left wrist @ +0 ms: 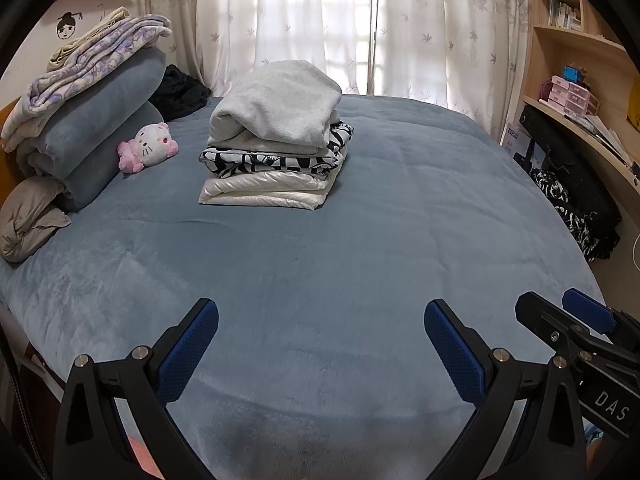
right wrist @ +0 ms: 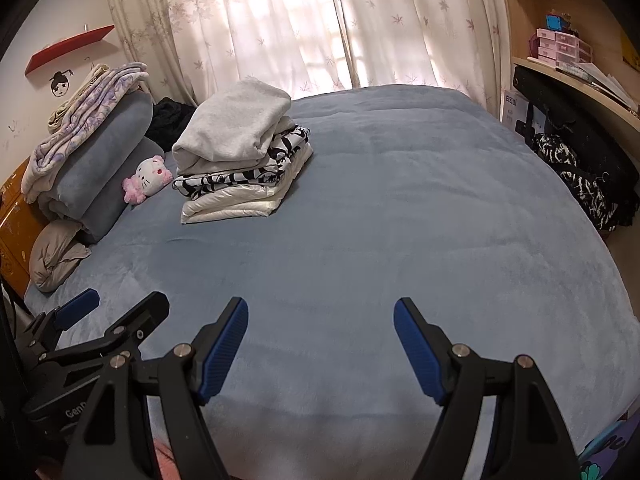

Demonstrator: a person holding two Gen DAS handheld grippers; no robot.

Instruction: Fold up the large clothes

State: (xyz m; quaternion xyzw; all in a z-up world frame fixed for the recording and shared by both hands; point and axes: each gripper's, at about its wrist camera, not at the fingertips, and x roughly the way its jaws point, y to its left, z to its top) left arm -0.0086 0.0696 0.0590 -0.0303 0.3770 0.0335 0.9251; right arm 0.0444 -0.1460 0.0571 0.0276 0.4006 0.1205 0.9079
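We hold both grippers with fingers apart and empty over the bed. The stack of folded clothes lies beyond the left gripper, left of the right gripper. Only the right view shows the orange cabinet.

Soft backlight through curtains; fisheye-warped edges.

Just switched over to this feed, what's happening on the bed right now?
Nothing is being handled at the moment. Both the left gripper and the right gripper hang open and empty over the bare near part of the blue bed. A stack of three folded clothes sits further back, grey piece on top, beside a plush toy. No unfolded garment lies on the bed.
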